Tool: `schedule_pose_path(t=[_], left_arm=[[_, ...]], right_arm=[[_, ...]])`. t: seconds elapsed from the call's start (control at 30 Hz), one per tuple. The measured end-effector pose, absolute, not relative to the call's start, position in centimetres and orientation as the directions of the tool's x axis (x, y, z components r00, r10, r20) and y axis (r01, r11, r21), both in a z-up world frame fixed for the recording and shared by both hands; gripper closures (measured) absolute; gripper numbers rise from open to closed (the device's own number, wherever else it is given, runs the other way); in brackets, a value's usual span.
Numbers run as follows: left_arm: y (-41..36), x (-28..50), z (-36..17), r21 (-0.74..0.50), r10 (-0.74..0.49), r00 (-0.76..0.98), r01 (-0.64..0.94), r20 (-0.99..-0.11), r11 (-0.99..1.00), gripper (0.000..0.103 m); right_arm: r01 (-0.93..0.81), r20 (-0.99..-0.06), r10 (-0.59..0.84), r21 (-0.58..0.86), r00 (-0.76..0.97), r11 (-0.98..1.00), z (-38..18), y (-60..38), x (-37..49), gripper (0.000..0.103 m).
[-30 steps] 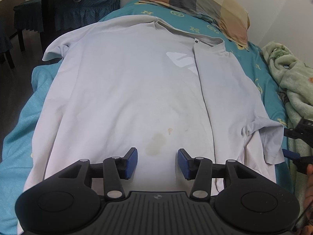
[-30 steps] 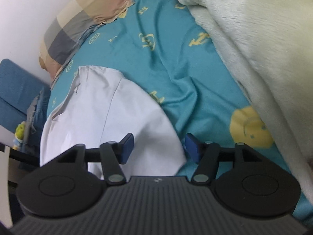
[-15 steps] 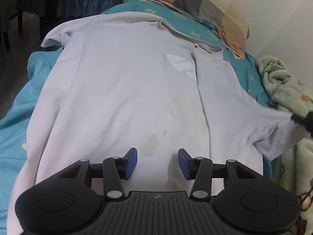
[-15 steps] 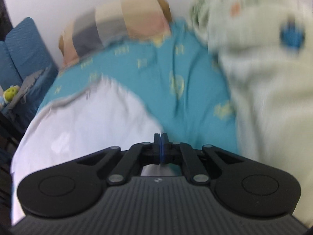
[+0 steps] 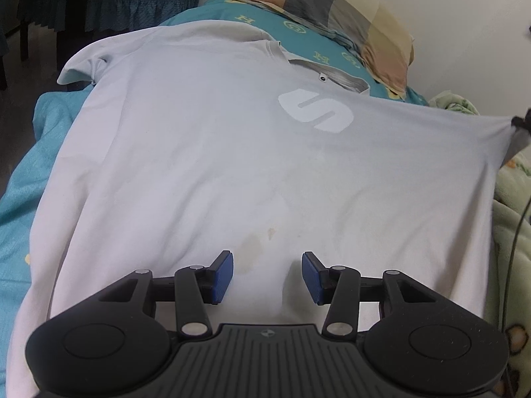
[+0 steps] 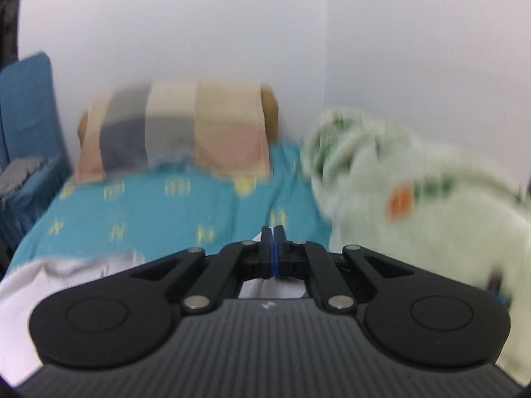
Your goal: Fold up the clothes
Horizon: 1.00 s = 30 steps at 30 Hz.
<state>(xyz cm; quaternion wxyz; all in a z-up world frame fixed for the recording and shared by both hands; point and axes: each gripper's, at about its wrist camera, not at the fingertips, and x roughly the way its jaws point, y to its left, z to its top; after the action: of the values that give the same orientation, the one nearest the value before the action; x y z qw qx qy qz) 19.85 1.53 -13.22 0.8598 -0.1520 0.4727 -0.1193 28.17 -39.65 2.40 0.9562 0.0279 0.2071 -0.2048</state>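
Lifting the shirt [image 5: 215,165] sleeve off the bed [image 5: 20,172]: right gripper [image 6: 272,248], apart a second ago, now clamped on white fabric, stretched taut; sleeve fold begun. Left gripper [image 5: 267,278] apart, empty, over the hem.

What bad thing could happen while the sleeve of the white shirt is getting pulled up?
The right gripper pinches only a thin edge of the shirt, so the cloth might slip out. The left gripper hangs open above the hem, pinning nothing, so the whole shirt could slide toward the green blanket and wrinkle.
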Motion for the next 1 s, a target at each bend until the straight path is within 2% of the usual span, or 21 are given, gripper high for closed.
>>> schedule_pose_path(t=[0.07, 0.2, 0.3, 0.4, 0.43, 0.5, 0.57, 0.7, 0.83, 1.0], left_arm=[[1.4, 19.9, -13.3, -0.362, -0.345, 0.526, 0.075, -0.777, 0.929, 0.054], [0.9, 19.8, -13.5, -0.335, -0.336, 0.534, 0.103, -0.776, 0.937, 0.054], [0.9, 19.8, -13.5, -0.334, -0.339, 0.535, 0.109, -0.774, 0.936, 0.054], [0.9, 19.8, -13.4, -0.342, -0.345, 0.534, 0.109, -0.772, 0.933, 0.054], [0.9, 19.8, -13.3, -0.345, -0.348, 0.534, 0.109, -0.771, 0.932, 0.054], [1.1, 19.8, -13.1, -0.362, -0.36, 0.528, 0.105, -0.769, 0.926, 0.054], [1.4, 19.6, -12.9, -0.374, -0.37, 0.524, 0.103, -0.767, 0.922, 0.054], [1.8, 18.9, -11.7, -0.387, -0.376, 0.544, 0.1, -0.75, 0.917, 0.054], [2.3, 17.9, -10.7, -0.393, -0.379, 0.562, 0.102, -0.735, 0.914, 0.054], [3.4, 16.0, -9.8, -0.407, -0.386, 0.571, 0.097, -0.724, 0.908, 0.054]], right_arm=[[0.405, -0.399, -0.408, -0.097, 0.821, 0.909, 1.8, -39.4, 29.3, 0.1], [0.43, -0.487, -0.465, -0.19, 0.74, 0.883, -3.1, -40.1, 31.4, 0.098], [0.44, -0.588, -0.419, -0.117, 0.692, 0.89, -6.3, -41.8, 31.1, 0.097], [0.445, -0.675, -0.36, -0.052, 0.644, 0.894, -7.3, -42.7, 29.7, 0.095], [0.445, -0.687, -0.347, -0.039, 0.638, 0.895, -7.1, -42.5, 28.8, 0.091], [0.416, -0.701, -0.312, -0.025, 0.641, 0.909, -6.3, -41.9, 26.7, 0.058], [0.377, -0.715, -0.279, -0.023, 0.641, 0.926, -5.2, -40.7, 24.0, 0.044], [0.199, -0.829, -0.138, -0.033, 0.542, 0.979, -3.5, -35.3, 17.6, 0.043], [0.001, -0.912, 0.028, 0.031, 0.41, 1.0, -3.1, -28.0, 10.7, 0.043], [-0.081, -0.968, 0.173, 0.161, 0.18, 0.984, -6.3, -20.6, 6.1, 0.043]])
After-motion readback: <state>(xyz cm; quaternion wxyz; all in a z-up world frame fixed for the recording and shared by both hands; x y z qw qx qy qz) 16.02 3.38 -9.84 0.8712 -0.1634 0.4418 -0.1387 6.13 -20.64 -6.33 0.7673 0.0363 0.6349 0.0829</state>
